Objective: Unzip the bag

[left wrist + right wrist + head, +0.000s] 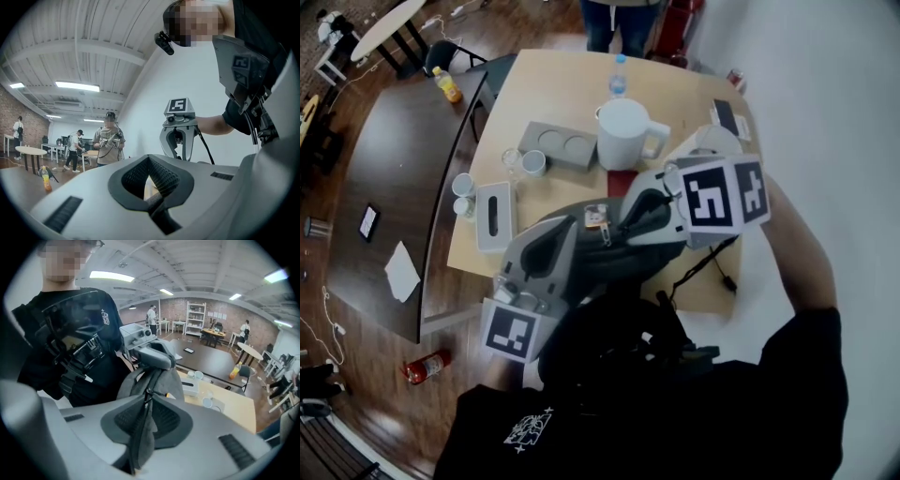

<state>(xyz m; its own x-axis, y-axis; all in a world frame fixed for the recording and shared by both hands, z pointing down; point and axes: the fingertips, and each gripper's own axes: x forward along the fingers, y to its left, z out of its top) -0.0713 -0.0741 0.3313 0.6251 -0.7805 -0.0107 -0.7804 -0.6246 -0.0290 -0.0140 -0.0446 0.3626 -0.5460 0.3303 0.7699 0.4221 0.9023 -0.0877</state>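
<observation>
Hanging over the wooden table's (562, 94) near edge, the grey backpack (157, 376) is soft, limp fabric. Left gripper (150, 183) clamps its top; right gripper (144, 425) is narrowed onto a fold beside the zipper (147, 397). Expect cloth to bunch: take the slider, hold the top taut.

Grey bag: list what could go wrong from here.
1. The right gripper has its fingers clamped on a fold of the grey bag beside the zipper, not clearly on a pull; tugging may drag fabric or jam it.
2. The left gripper seems to pinch only the bag's top; it could slip.
3. The white pitcher stands close behind; a swinging bag might hit it.
</observation>
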